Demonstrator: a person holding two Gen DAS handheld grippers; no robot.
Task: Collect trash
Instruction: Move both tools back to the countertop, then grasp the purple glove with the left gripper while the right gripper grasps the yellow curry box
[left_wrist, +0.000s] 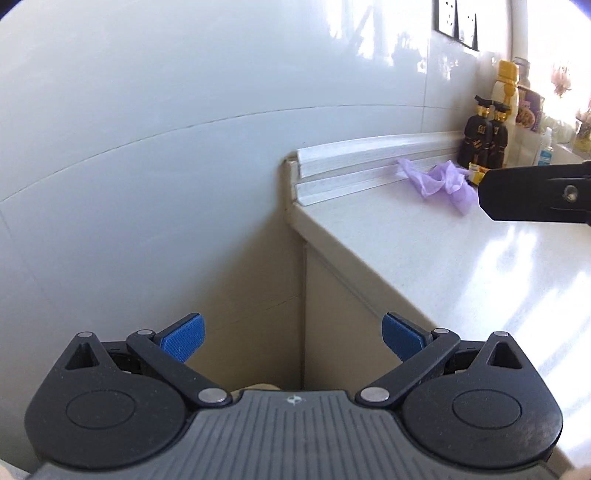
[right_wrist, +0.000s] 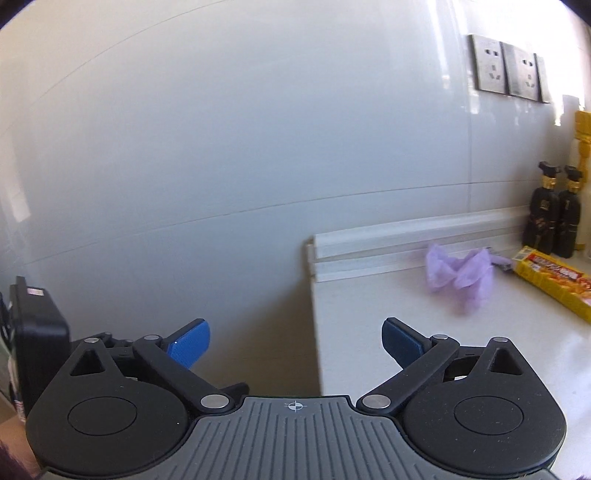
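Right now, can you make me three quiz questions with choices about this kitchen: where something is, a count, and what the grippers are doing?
1. Where is the crumpled purple bag?
A on the countertop
B on the floor
C in a gripper

2. How many dark bottles stand together?
A one
B two
C four

3. The right gripper is:
A shut on the bag
B open and empty
C holding a bottle

Answers: A, it lies near the backsplash; B, a pair stands side by side; B, its blue pads are apart with nothing between.
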